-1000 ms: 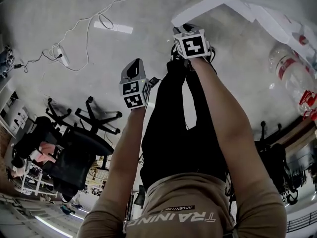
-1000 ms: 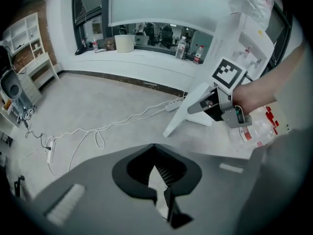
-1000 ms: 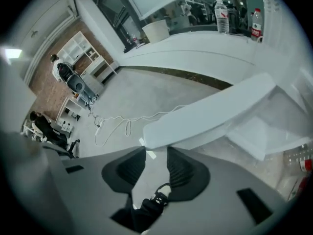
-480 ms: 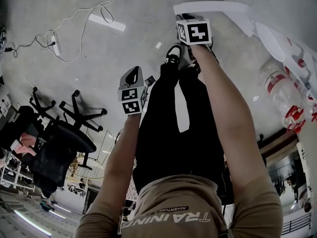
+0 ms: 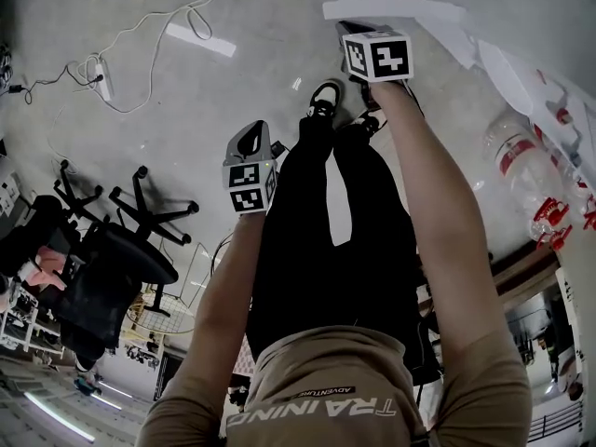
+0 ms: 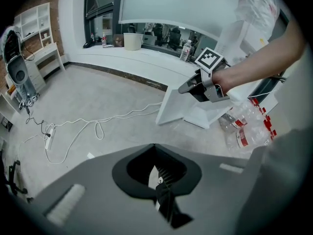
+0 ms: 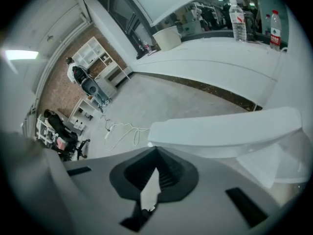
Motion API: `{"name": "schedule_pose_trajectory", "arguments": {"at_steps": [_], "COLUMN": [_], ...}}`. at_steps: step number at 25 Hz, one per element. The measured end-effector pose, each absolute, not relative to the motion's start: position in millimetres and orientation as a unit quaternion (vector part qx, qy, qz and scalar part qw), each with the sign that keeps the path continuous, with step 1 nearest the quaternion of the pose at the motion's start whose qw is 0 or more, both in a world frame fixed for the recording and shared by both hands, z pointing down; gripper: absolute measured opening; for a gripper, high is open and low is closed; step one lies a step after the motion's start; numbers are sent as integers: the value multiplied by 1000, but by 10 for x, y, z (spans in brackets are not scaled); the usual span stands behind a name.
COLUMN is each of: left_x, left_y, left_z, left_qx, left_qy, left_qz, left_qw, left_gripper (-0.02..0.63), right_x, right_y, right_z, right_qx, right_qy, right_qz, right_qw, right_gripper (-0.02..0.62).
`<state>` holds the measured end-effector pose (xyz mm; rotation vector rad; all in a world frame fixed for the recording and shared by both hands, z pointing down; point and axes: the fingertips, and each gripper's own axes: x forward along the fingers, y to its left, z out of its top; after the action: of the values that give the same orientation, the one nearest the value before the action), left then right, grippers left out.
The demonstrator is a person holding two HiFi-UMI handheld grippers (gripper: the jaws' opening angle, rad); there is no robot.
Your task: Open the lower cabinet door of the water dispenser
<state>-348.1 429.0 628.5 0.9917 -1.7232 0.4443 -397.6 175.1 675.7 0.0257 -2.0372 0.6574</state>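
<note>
Right gripper (image 5: pixel 354 31) jaws just closed, empty; left gripper (image 5: pixel 249 142) jaws together.

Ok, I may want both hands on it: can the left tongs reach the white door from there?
Probably yes: in the left gripper view nothing stands between the left tongs and the door, though the right tongs crowd one edge.
</note>
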Motion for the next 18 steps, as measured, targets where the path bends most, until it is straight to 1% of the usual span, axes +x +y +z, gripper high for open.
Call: {"name": "schedule_pose_trajectory", "arguments": {"at_steps": [4, 8, 11, 16, 18], "left_x": [-3447, -3465, -3335, -3027, -2903], "left_y": [4077, 3696, 3385, 2913, 2707], "left_z": [6202, 5968, 5718, 5394, 5203], "left_qx": [434, 473, 519, 588, 610], "left_qy": [-716, -718, -709, -674, -665], "left_qz": [188, 187, 187, 208, 204], "left_qw": [514, 475, 440, 396, 381], "left_gripper": [0, 1, 2, 1, 0], "right_x": [-3864, -3546, -3041, -2141, -1839], "right_y": [1809, 1719, 1825, 1793, 1740], "right_z": [6478, 6049, 5762, 5494, 5336], "right_qx": [-15, 37, 59, 149, 176], "right_qy": [-856, -886, -882, -845, -835], "right_qz": [255, 210, 210, 272, 272], "right_qw": [449, 413, 417, 435, 446], "right_gripper": [8, 8, 8, 8, 8]}}
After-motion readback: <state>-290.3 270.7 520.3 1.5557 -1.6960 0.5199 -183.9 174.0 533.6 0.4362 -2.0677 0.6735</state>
